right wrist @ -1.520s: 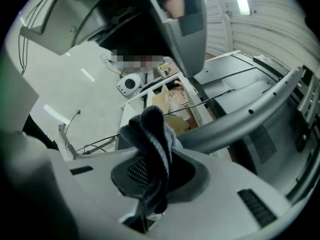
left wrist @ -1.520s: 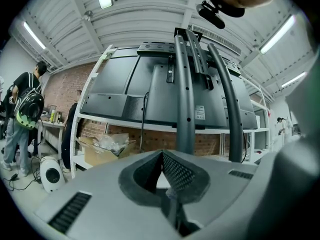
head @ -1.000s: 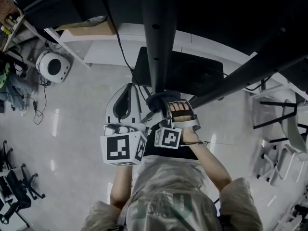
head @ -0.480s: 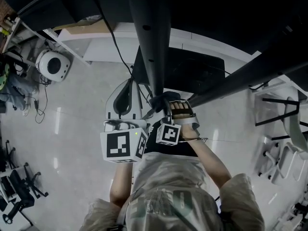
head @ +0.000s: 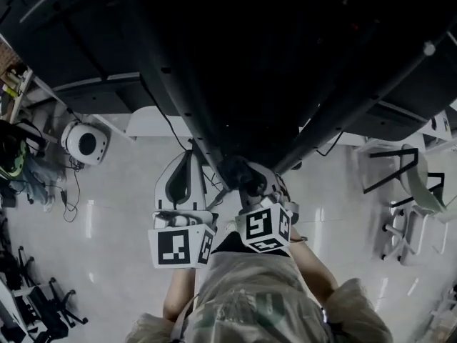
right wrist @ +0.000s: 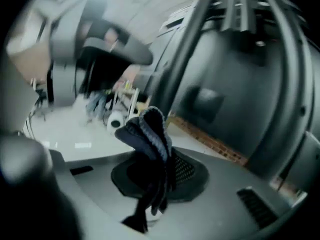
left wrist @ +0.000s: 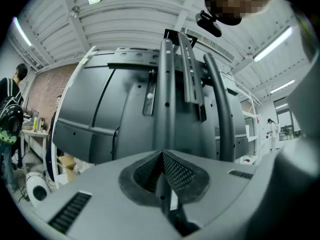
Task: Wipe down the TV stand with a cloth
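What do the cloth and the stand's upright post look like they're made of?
The cloth is probably a dark blue knitted or terry fabric: ribbed folds and a soft droop show where it is held in the right gripper. The post is likely painted metal, matte dark grey, with smooth straight faces and small bolt holes.

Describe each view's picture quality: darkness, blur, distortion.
Head view: the TV stand is a near-black silhouette over a bright, glossy floor. Left gripper view: sharp, but wide-angle bending curves the stand's posts. Right gripper view: smeared with blur; only the cloth reads clearly.
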Demonstrator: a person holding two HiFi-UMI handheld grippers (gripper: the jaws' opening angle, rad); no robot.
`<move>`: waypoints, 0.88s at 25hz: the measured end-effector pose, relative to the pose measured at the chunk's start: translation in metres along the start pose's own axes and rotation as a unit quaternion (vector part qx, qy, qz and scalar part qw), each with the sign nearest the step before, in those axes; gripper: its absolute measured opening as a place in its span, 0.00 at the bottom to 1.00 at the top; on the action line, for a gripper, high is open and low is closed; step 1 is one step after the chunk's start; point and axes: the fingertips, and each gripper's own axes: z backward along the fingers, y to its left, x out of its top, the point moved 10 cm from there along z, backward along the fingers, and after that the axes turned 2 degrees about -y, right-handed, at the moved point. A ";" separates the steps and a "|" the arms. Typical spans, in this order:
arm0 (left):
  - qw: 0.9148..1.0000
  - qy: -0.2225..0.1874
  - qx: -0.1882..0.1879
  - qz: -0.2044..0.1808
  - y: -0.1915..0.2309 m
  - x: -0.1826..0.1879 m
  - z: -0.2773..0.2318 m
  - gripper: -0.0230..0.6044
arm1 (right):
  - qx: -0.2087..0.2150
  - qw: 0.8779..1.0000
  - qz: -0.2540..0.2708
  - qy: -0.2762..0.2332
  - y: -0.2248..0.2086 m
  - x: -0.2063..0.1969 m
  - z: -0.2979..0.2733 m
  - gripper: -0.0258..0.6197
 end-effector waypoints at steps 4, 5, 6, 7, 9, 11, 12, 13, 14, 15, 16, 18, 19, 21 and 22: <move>0.998 -0.054 -0.040 -0.015 -0.029 0.052 0.005 0.06 | -0.053 0.964 -0.202 -0.166 -0.058 0.079 0.084 0.13; 0.996 -0.067 -0.053 -0.017 -0.037 0.060 0.003 0.06 | -0.072 0.949 -0.240 -0.189 -0.069 0.084 0.098 0.13; 0.995 -0.076 -0.066 -0.017 -0.045 0.064 0.000 0.06 | -0.090 0.936 -0.273 -0.204 -0.077 0.084 0.110 0.13; 0.994 -0.079 -0.080 -0.014 -0.053 0.066 -0.003 0.06 | -0.107 0.925 -0.295 -0.212 -0.083 0.082 0.119 0.13; 0.991 -0.081 -0.107 -0.008 -0.067 0.067 -0.010 0.06 | -0.141 0.917 -0.306 -0.213 -0.087 0.075 0.133 0.13; 0.989 -0.084 -0.125 -0.006 -0.078 0.068 -0.014 0.06 | -0.172 0.921 -0.284 -0.205 -0.087 0.068 0.142 0.13; 0.988 -0.085 -0.131 -0.005 -0.082 0.068 -0.015 0.06 | -0.183 0.923 -0.273 -0.201 -0.086 0.065 0.146 0.13; 0.987 -0.085 -0.136 -0.005 -0.086 0.068 -0.015 0.06 | -0.192 0.925 -0.263 -0.198 -0.085 0.063 0.150 0.13; 0.987 -0.084 -0.139 -0.007 -0.089 0.067 -0.015 0.06 | -0.200 0.926 -0.252 -0.196 -0.084 0.061 0.154 0.13; 0.986 -0.084 -0.142 -0.009 -0.093 0.066 -0.016 0.06 | -0.209 0.928 -0.241 -0.194 -0.083 0.060 0.157 0.13; 0.986 -0.085 -0.143 -0.010 -0.096 0.065 -0.017 0.06 | -0.217 0.929 -0.231 -0.193 -0.083 0.059 0.160 0.13; 0.985 -0.091 -0.147 -0.004 -0.100 0.065 -0.017 0.06 | -0.223 0.929 -0.222 -0.194 -0.084 0.059 0.165 0.13; 0.984 -0.095 -0.148 0.001 -0.101 0.066 -0.016 0.06 | -0.222 0.929 -0.223 -0.196 -0.084 0.059 0.166 0.13; 0.983 -0.100 -0.152 0.004 -0.100 0.067 -0.015 0.06 | -0.221 0.927 -0.227 -0.198 -0.085 0.060 0.167 0.13; 0.983 -0.099 -0.153 0.000 -0.100 0.068 -0.015 0.06 | -0.222 0.927 -0.228 -0.199 -0.086 0.061 0.167 0.13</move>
